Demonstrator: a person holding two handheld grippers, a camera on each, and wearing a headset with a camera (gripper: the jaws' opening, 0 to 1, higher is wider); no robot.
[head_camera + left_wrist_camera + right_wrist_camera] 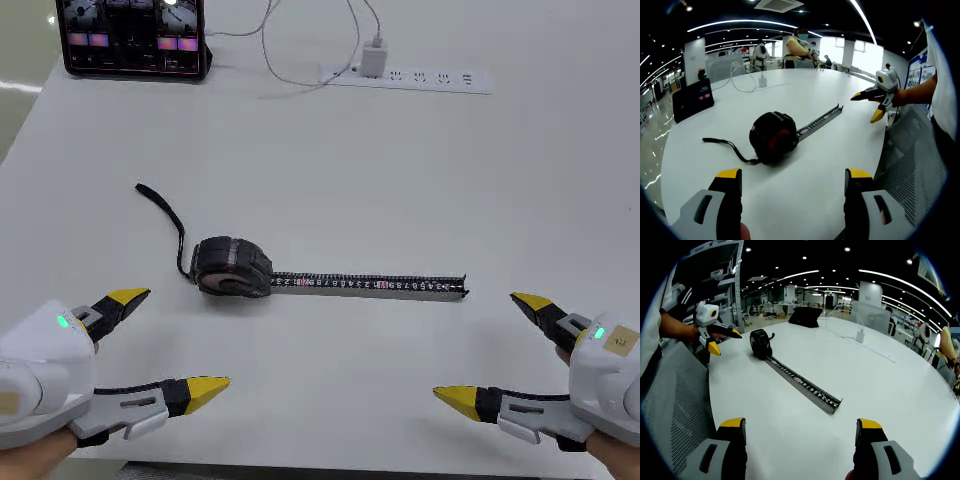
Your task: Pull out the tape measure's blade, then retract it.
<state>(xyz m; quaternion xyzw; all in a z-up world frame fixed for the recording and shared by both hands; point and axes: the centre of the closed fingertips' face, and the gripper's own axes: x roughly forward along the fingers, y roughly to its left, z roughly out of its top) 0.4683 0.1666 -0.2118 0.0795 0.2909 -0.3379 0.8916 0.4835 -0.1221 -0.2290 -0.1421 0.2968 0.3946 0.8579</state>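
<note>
Tabletop [400,160], white and broad, is carrying everything. Near its front edge the left claw [180,338] and the right claw [482,346] are hovering with jaws spread wide, gripping nothing. Both are well apart from the tape measure [231,267], which is sitting between them, nearer the left one. Its case is showing black with reddish panels. The blade [370,285] is lying extended to the right, dark with pale markings. A black strap [165,215] is trailing away behind the case.
</note>
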